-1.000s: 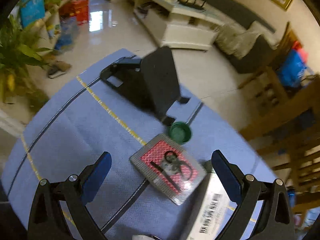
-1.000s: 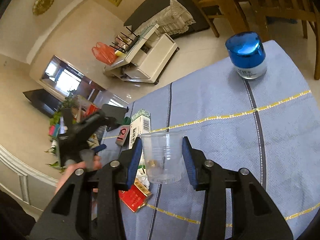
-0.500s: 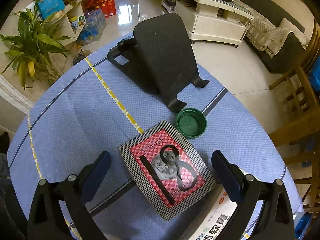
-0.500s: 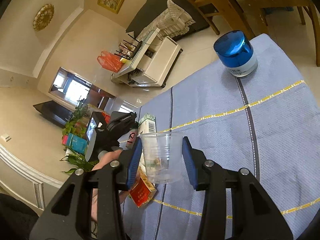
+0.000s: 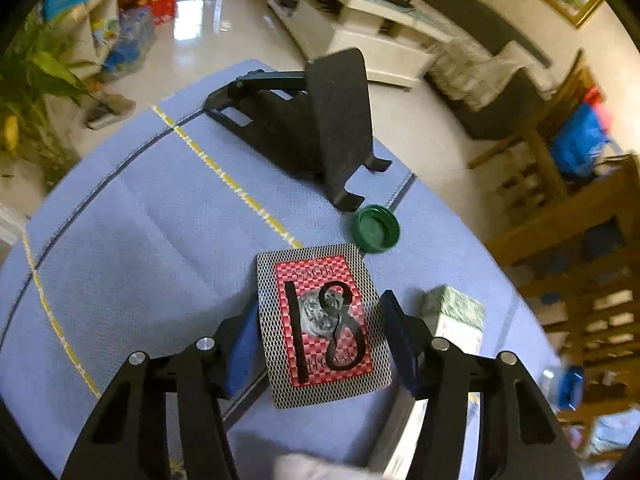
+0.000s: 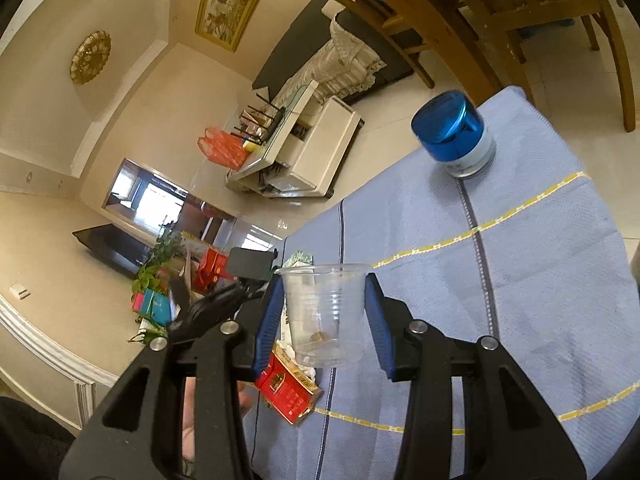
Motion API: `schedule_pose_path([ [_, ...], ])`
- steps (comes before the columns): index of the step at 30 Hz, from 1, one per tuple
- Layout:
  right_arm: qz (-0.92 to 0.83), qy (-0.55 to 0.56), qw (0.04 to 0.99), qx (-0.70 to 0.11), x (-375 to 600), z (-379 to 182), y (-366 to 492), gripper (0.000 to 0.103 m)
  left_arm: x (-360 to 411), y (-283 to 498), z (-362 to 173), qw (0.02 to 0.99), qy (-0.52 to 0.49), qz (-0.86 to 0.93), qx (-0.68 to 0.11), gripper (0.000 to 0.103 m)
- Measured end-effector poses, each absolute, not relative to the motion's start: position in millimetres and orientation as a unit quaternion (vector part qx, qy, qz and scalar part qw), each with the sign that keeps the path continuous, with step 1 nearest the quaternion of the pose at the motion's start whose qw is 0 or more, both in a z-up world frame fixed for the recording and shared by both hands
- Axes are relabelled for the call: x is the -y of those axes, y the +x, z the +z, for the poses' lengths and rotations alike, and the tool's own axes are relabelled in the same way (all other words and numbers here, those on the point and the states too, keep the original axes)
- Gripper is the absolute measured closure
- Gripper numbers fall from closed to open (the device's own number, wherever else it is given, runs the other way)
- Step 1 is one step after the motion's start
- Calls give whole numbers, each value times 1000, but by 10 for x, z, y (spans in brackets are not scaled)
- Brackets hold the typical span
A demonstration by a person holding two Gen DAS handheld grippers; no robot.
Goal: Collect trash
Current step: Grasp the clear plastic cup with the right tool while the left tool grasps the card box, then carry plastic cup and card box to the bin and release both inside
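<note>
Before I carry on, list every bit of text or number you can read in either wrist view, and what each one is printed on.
"18": large black figures on the red checkered card pack, between the left gripper fingers.
"YAOH": small, upside down, on the pack's far end; uncertain reading.
Near-end lettering on the pack: partly covered by the figures, unreadable.
Red carton: print too small.
Green-and-white box: blurred.
Blue-lidded jar label: blurred.

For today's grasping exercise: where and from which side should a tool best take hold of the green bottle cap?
Grip the green bottle cap across its rim, coming from above. It lies open side up, and the black stand crowds its far side.
</note>
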State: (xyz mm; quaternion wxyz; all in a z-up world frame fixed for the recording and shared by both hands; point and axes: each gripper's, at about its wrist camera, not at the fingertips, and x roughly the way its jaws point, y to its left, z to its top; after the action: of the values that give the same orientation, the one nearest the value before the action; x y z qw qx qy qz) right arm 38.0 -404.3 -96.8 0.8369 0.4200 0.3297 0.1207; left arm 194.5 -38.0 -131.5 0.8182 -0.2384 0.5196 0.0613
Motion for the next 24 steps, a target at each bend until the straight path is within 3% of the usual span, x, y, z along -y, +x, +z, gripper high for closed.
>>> schedule_pose_path([
  [9,86,400,856,-316,4201,-836,103,62,450,1307,-528,886,-149,-50,-435,47],
  [16,-88,371,880,-284,5060,-796,-866,62,1935,767,-145,884,-52,-223,-407,46],
  [20,-178,377,838,-352,5636,-1205,-1059,60,2911,461,-222,857,-5,-307,-415,46],
  [22,-228,395,813,-362,5849,-1406,-1180,42,3386,302,-314,840,21,-342,-421,46],
  [24,-253,425,804,-330,5992,-1478,-1397,37,3837,138,-428,822,55,-373,-426,46],
])
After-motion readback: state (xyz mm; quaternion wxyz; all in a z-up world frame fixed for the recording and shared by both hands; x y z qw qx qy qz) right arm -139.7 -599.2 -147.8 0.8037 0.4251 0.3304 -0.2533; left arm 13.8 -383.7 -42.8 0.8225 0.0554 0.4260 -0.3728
